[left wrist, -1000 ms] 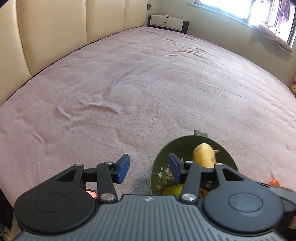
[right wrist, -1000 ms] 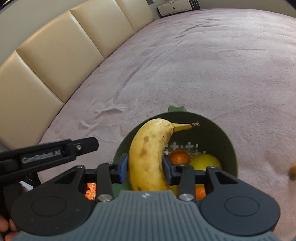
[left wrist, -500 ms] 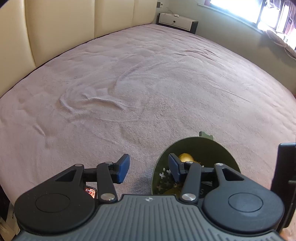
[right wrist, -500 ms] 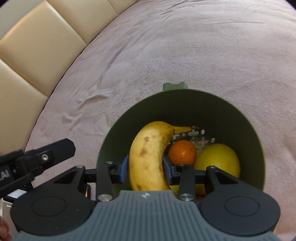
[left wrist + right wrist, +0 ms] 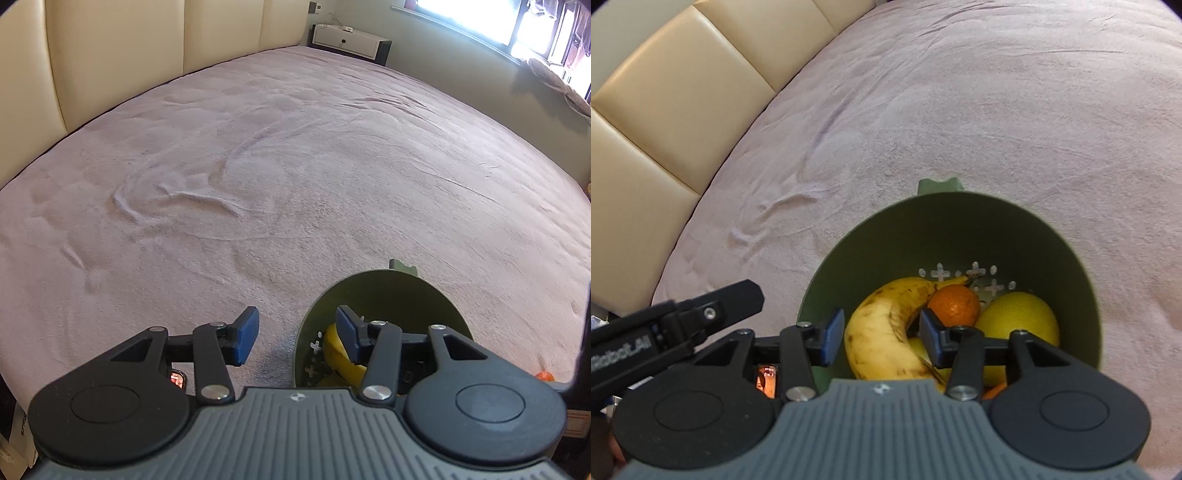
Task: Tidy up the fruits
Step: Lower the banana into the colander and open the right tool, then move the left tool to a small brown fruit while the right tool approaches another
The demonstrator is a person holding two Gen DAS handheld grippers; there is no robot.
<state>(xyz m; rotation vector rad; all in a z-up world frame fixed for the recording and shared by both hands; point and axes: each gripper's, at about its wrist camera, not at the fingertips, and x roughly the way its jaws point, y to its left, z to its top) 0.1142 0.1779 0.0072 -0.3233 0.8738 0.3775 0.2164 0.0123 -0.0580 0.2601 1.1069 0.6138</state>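
A green perforated bowl (image 5: 945, 229) stands on the pink bed. In it lie a spotted banana (image 5: 875, 339), a small orange (image 5: 955, 304) and a yellow lemon (image 5: 1019, 325). My right gripper (image 5: 881, 323) hangs over the bowl's near side. Its jaws are opening, and the banana rests between the pads with a gap on each side. My left gripper (image 5: 295, 328) is open and straddles the bowl's (image 5: 388, 295) left rim, holding nothing. One of its fingers (image 5: 735, 299) shows in the right wrist view. The banana (image 5: 336, 358) shows partly behind the left gripper's right pad.
A small orange fruit (image 5: 545, 376) lies on the bedspread to the right of the bowl. The cream padded headboard (image 5: 110, 55) runs along the left. A white cabinet (image 5: 347, 38) stands beyond the bed's far end, and a bright window is at the upper right.
The right gripper has sunk toward the bowl with the banana, then its jaws spread off it, leaving the banana lying among the other fruit. The left gripper has stayed put.
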